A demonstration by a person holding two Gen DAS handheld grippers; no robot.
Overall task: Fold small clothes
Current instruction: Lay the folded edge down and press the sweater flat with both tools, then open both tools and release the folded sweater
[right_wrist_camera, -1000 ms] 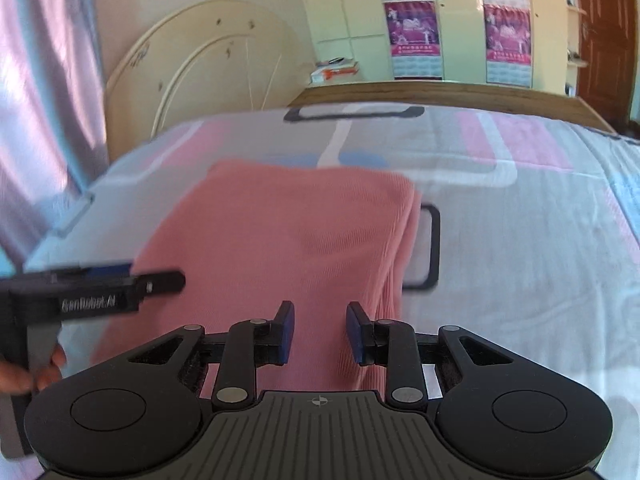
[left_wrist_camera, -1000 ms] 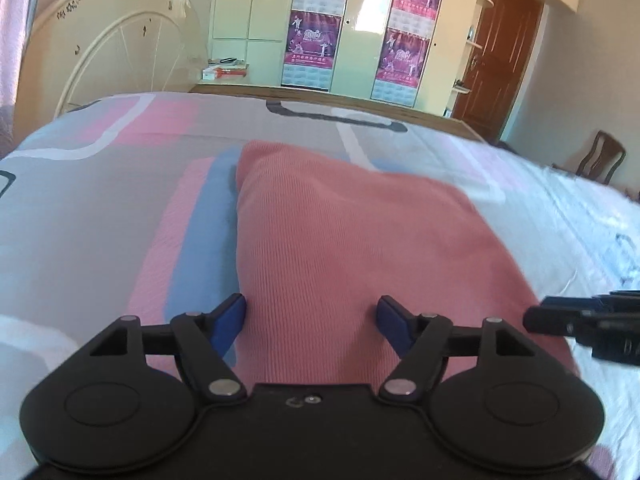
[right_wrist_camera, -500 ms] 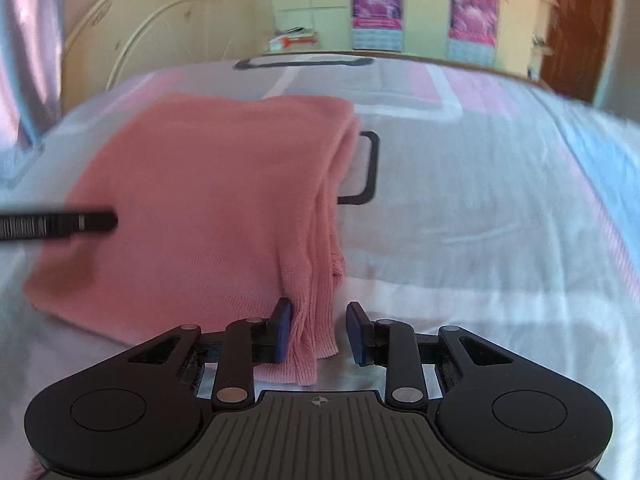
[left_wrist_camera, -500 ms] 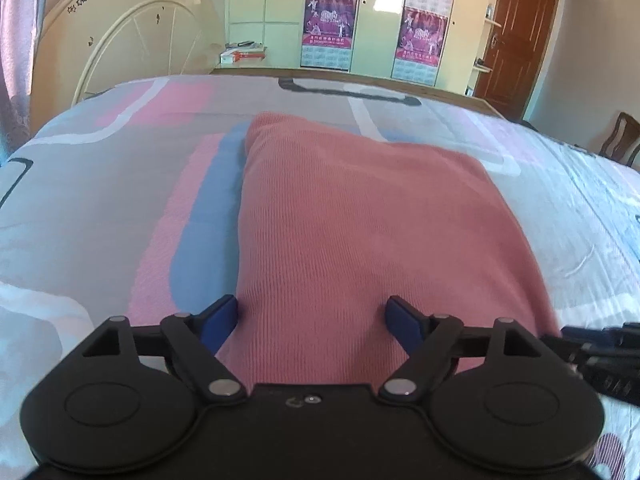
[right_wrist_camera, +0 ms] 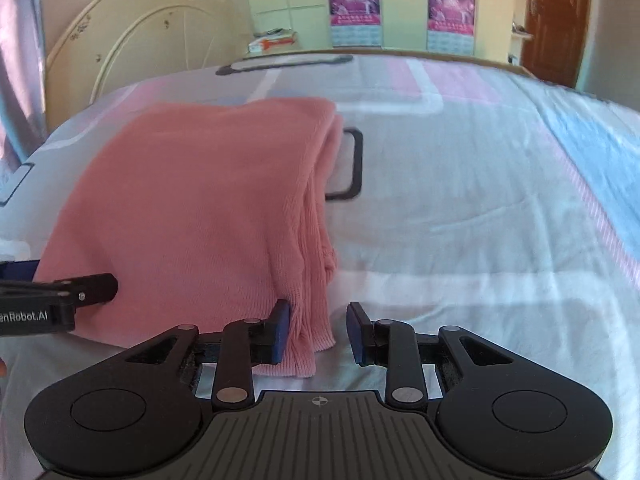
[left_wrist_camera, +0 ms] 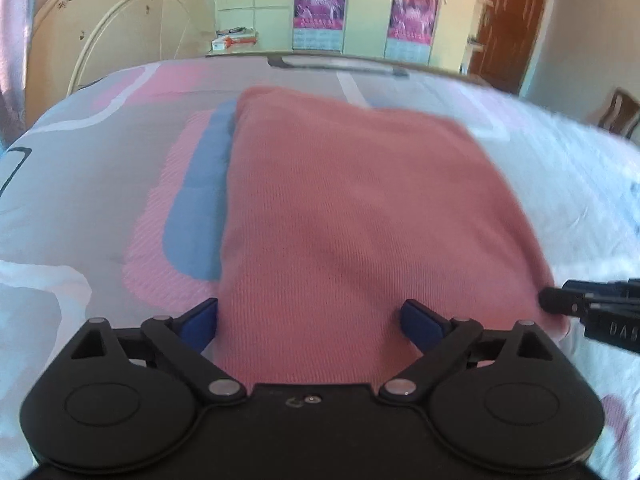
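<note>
A folded pink knit garment (left_wrist_camera: pixel 352 216) lies flat on the bed; it also shows in the right wrist view (right_wrist_camera: pixel 200 208). My left gripper (left_wrist_camera: pixel 310 322) is wide open at the garment's near edge, its blue pads either side of the cloth. My right gripper (right_wrist_camera: pixel 318 334) is open, its jaws either side of the garment's near right corner, where the layered edges (right_wrist_camera: pixel 316 280) stack up. Each gripper's tip shows in the other's view: the right gripper (left_wrist_camera: pixel 592 308) and the left gripper (right_wrist_camera: pixel 56 300).
The bed has a patterned sheet (right_wrist_camera: pixel 460 208) in grey, pink, blue and white. A cream headboard (left_wrist_camera: pixel 112 40) stands at the far left. Cupboards with posters (left_wrist_camera: pixel 320 4), a brown door (left_wrist_camera: pixel 508 20) and a chair (left_wrist_camera: pixel 618 112) lie beyond the bed.
Both grippers have drawn back toward the garment's near edge. The right gripper's jaws have opened wider around the corner.
</note>
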